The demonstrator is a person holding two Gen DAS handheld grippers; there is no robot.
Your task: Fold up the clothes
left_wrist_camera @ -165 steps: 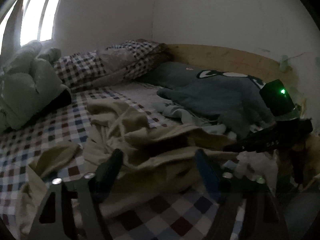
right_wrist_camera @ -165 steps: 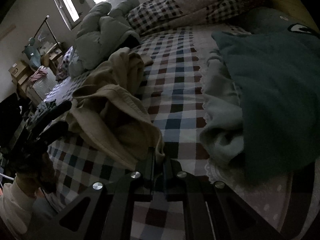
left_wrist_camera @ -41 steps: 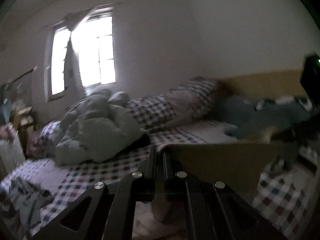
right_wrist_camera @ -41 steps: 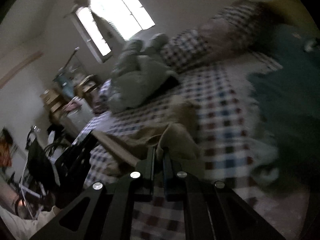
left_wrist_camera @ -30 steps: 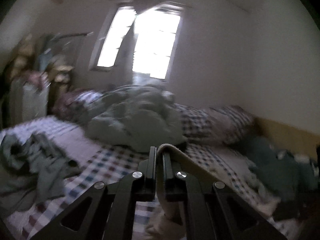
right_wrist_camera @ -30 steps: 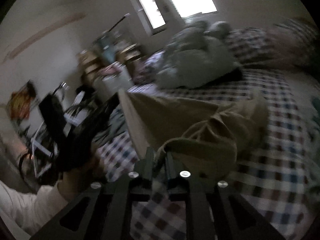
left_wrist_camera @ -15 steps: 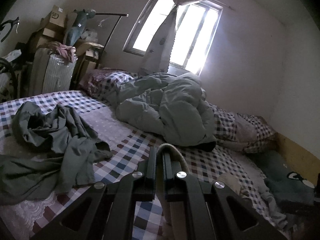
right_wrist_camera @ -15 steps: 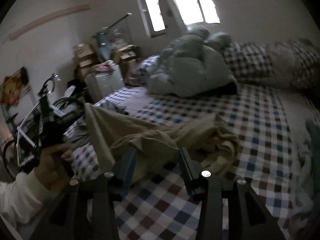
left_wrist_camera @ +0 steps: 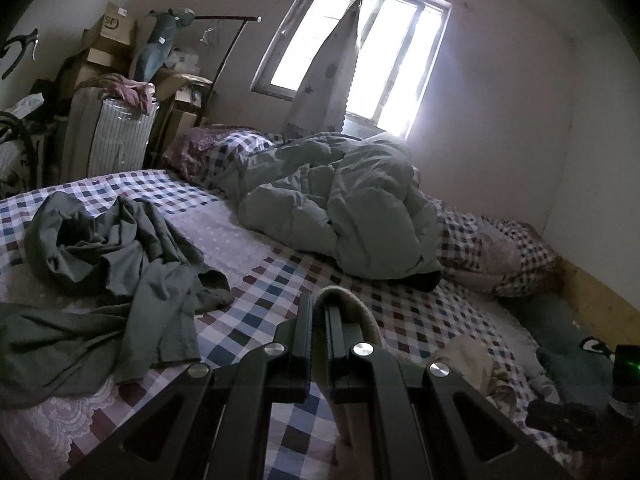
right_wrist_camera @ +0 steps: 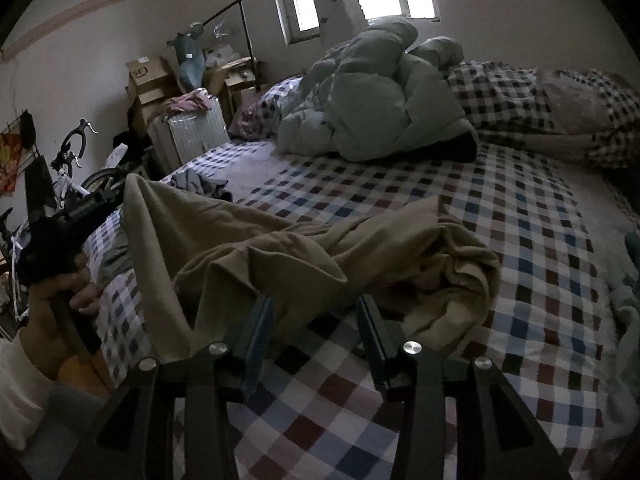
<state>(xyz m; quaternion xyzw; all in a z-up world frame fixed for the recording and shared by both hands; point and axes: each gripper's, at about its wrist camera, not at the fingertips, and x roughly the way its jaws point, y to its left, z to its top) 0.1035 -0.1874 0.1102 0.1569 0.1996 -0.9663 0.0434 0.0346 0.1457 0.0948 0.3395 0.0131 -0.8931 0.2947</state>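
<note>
- Pinching a fold of the beige garment (left_wrist_camera: pixel 348 312), the left gripper (left_wrist_camera: pixel 319 304) had its 2 jaws pressed together, with the cloth's hem looping up over the right-hand finger and hanging down between the finger mounts.
- The right gripper (right_wrist_camera: pixel 316 312) stood with its jaws apart and nothing between the pads; its jaws had just been opening, and the cloth lay just beyond the fingertips, not clamped.
- From the right wrist view, the beige garment (right_wrist_camera: pixel 320 252) was stretched from the left gripper (right_wrist_camera: pixel 104 198), held up at the bed's near left edge, across to a crumpled heap in front of the open fingers.
- The heaped part rested on the checked bedsheet (right_wrist_camera: pixel 532 240), while the stretched part rose off it toward the left hand (right_wrist_camera: pixel 60 292), which gripped its tool's handle; a pale sleeve showed below the wrist.
- Well apart from the beige piece, a rumpled grey-green garment (left_wrist_camera: pixel 116 264) lay on the bedsheet (left_wrist_camera: pixel 404 312) at the left of the left wrist view.
- Farther back, a bundled pale green duvet (right_wrist_camera: pixel 384 108) sat near checked pillows (right_wrist_camera: pixel 520 104) at the head of the bed.
- Beyond the bed, cardboard boxes (right_wrist_camera: pixel 148 76) and a white suitcase (right_wrist_camera: pixel 192 132) stood by the wall, with a bicycle (right_wrist_camera: pixel 72 168) at the far left.
- A bright window (left_wrist_camera: pixel 352 48) with a tied curtain lit the room from behind.
</note>
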